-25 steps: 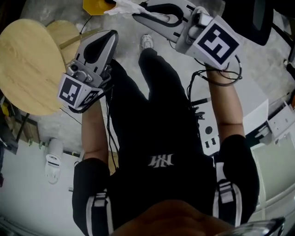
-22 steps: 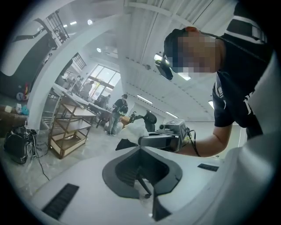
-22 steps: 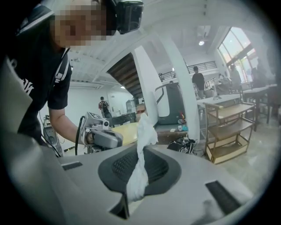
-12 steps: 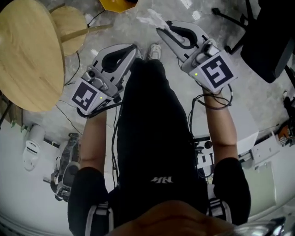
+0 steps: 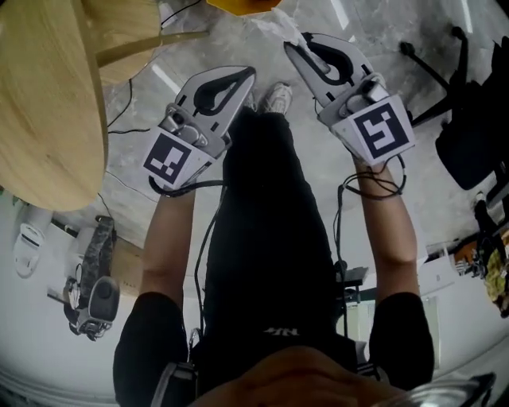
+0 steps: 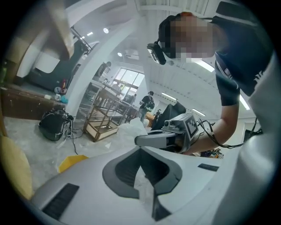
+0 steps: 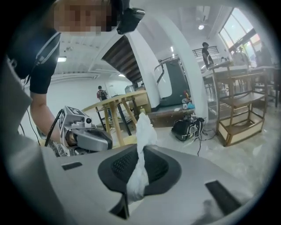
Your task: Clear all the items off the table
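My right gripper (image 7: 142, 147) is shut on a twisted white tissue (image 7: 140, 165) that runs through its jaws and pokes out past the tips. My left gripper (image 6: 140, 149) is shut too, with a thin strip of clear film (image 6: 142, 186) caught between its pads. In the head view the left gripper (image 5: 251, 73) and the right gripper (image 5: 288, 46) hang side by side above the floor, in front of the person's legs. The round wooden table (image 5: 44, 111) lies to the left of both, and its visible top is bare.
A yellow container (image 5: 238, 4) sits on the floor just ahead, at the picture's top edge. A white shoe (image 5: 277, 97) shows between the grippers. A black bag (image 6: 52, 125) and wooden racks (image 6: 103, 116) stand farther off. A black chair (image 5: 473, 127) is at the right.
Both grippers have sunk lower with their loads still clamped. In the head view the table has slid to the left edge and the yellow container up to the top edge.
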`<act>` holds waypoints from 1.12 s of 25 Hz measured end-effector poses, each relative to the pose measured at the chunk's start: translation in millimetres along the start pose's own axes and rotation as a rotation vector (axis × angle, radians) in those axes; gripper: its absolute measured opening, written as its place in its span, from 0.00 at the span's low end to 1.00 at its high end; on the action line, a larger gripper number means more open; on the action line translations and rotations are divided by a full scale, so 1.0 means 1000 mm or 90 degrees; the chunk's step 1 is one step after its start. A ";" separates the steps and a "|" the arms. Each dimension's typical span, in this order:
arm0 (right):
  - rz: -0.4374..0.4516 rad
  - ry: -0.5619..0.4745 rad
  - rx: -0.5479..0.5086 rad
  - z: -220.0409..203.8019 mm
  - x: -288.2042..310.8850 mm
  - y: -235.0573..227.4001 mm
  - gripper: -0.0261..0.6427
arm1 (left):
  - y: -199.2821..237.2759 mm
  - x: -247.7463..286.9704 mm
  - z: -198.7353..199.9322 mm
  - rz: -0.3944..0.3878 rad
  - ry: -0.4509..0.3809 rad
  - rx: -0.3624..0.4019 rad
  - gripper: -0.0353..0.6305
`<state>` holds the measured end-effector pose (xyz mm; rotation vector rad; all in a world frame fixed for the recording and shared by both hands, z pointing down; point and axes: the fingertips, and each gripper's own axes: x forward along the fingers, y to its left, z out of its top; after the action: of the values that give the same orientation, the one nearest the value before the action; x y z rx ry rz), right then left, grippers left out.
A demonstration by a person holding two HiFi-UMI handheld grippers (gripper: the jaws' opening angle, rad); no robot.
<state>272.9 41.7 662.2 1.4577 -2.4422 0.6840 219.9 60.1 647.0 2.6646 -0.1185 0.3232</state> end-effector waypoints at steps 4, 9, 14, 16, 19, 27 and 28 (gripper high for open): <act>0.009 0.020 -0.013 -0.035 0.036 -0.017 0.08 | 0.035 0.012 -0.035 0.018 0.001 -0.005 0.07; -0.027 0.055 0.000 -0.092 0.089 -0.062 0.08 | 0.077 0.027 -0.077 0.014 0.011 -0.013 0.07; -0.036 0.075 -0.025 -0.128 0.127 -0.085 0.08 | 0.096 0.033 -0.104 -0.006 0.021 -0.004 0.07; -0.043 0.080 -0.034 -0.140 0.135 -0.091 0.08 | 0.100 0.037 -0.109 -0.010 0.021 0.004 0.07; -0.052 0.084 -0.037 -0.155 0.147 -0.103 0.09 | 0.108 0.043 -0.114 -0.011 0.016 -0.001 0.07; -0.072 0.102 -0.029 -0.170 0.154 -0.109 0.57 | 0.093 0.042 -0.118 -0.036 0.023 -0.004 0.07; -0.070 0.099 -0.032 -0.164 0.149 -0.104 0.57 | 0.087 0.042 -0.111 -0.038 0.020 -0.011 0.07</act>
<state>283.2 -34.1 894.7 1.4495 -2.2301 0.6800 225.8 30.3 791.1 2.6396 -0.0320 0.3423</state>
